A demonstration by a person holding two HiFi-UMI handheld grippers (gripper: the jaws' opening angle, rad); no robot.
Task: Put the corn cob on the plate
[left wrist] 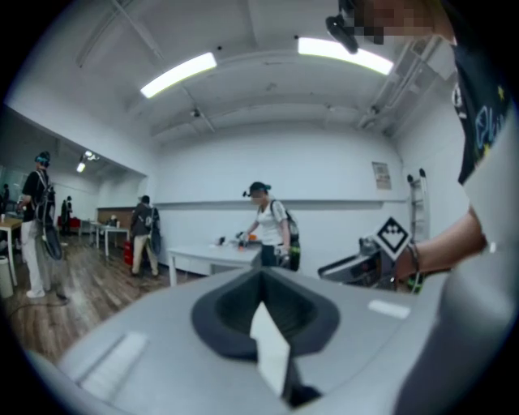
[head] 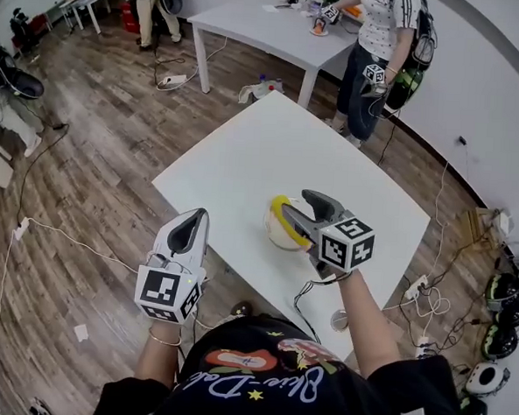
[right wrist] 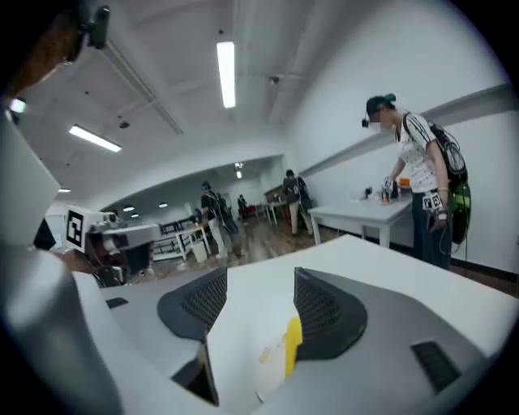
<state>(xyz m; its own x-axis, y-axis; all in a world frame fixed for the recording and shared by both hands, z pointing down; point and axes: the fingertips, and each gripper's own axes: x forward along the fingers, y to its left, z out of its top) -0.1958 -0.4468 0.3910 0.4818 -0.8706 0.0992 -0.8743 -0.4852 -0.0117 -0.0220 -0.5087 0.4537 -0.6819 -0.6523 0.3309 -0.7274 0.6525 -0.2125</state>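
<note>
Judging from how things lie now, the task looks near its end or just past the release, but this cannot be confirmed. The right tool [head: 295, 202] hovers directly over the plate [head: 275, 208], which stands on the white surface [head: 245, 153] toward its near edge. In the right gripper view this tool [right wrist: 259, 304] has its jaws wide apart and clamps nothing; between them only the bare surface and the plate's pale inside with its yellow rim [right wrist: 293, 344] are seen. The corn cob itself cannot be made out as a separate thing. It does not lie anywhere on the bare part of the surface, so it is probably in the plate, hidden under the right tool. If so, what is left is only to lift that tool away.

The left tool [head: 193, 224] is held off the near-left edge of the surface, above the wooden floor. Its jaws [left wrist: 261, 280] are closed together and empty.

Counting: one plate, two tools, one surface carrying the plate, and no cob that can be counted with certainty. Two more tables stand further back in the room, with one person standing beside each.
</note>
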